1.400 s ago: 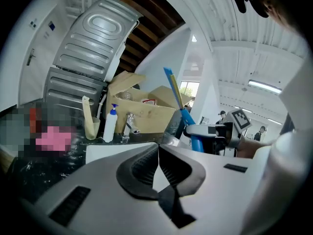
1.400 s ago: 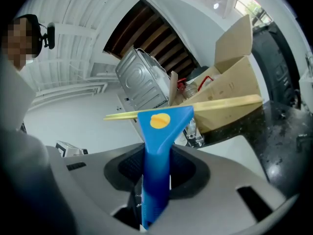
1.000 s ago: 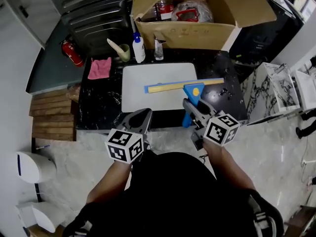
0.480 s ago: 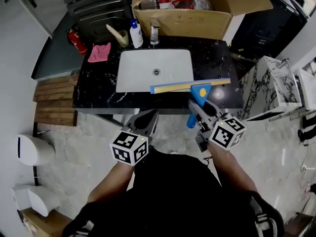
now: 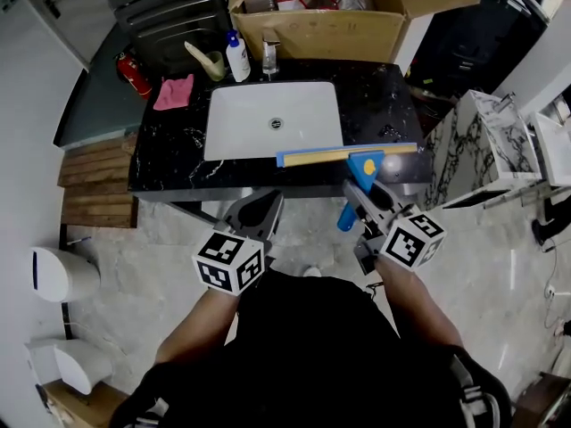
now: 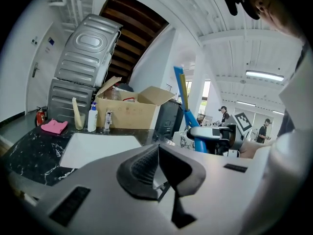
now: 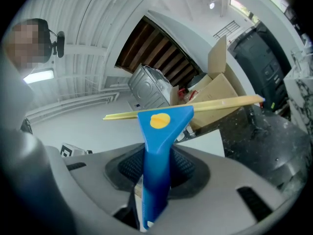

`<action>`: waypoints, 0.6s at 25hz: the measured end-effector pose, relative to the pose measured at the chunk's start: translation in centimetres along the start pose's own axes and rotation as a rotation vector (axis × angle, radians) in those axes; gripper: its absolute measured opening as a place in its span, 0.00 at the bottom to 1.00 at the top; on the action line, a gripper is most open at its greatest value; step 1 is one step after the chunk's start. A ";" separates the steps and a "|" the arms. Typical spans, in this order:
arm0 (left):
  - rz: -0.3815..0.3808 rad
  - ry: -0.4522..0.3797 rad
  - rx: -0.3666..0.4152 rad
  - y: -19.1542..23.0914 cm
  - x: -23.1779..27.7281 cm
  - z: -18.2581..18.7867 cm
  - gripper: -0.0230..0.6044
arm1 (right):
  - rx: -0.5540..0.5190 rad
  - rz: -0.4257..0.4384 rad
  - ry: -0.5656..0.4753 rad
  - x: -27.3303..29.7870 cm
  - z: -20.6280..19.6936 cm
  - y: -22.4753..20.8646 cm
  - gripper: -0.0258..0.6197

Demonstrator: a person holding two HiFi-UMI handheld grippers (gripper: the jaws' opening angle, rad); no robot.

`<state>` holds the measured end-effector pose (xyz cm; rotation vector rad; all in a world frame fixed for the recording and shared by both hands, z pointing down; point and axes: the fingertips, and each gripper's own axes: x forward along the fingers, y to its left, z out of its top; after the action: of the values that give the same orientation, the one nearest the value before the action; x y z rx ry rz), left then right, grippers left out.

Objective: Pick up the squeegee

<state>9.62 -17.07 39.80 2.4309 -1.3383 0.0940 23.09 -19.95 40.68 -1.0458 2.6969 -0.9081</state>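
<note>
The left gripper (image 5: 259, 212) hangs at 7 o'clock from the sink (image 5: 275, 119), its fingers pressed together on nothing. At 5 o'clock from the sink, the right gripper (image 5: 361, 201) has its fingers clamped on the blue handle of the squeegee (image 5: 361, 165). The squeegee appears lifted clear, its blade lying 9-to-3 over the front edge of the bench (image 5: 174, 154). The hold looks low on a smooth handle. A quick swing could twist the long blade round or knock it against the bench, levering it loose.

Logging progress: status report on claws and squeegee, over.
Right claw shut on squeegee handle. Left claw shut, empty. Squeegee lifted, blade over black countertop edge. Nothing in its way.
</note>
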 end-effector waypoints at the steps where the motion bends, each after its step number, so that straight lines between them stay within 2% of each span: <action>1: -0.005 -0.004 0.003 0.1 0.0 0.3 0.06 | 0.005 -0.001 -0.010 0.1 0.0 0.1 0.23; 11: -0.035 0.020 0.011 2.7 -2.3 1.0 0.06 | 0.017 -0.051 -0.037 1.7 -0.7 2.7 0.23; 15: -0.046 0.016 0.012 3.8 -3.2 1.2 0.06 | 0.008 -0.042 -0.055 2.9 -0.8 4.4 0.23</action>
<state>4.56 -16.77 39.02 2.4637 -1.2781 0.1092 18.09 -18.85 39.16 -1.1135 2.6336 -0.8827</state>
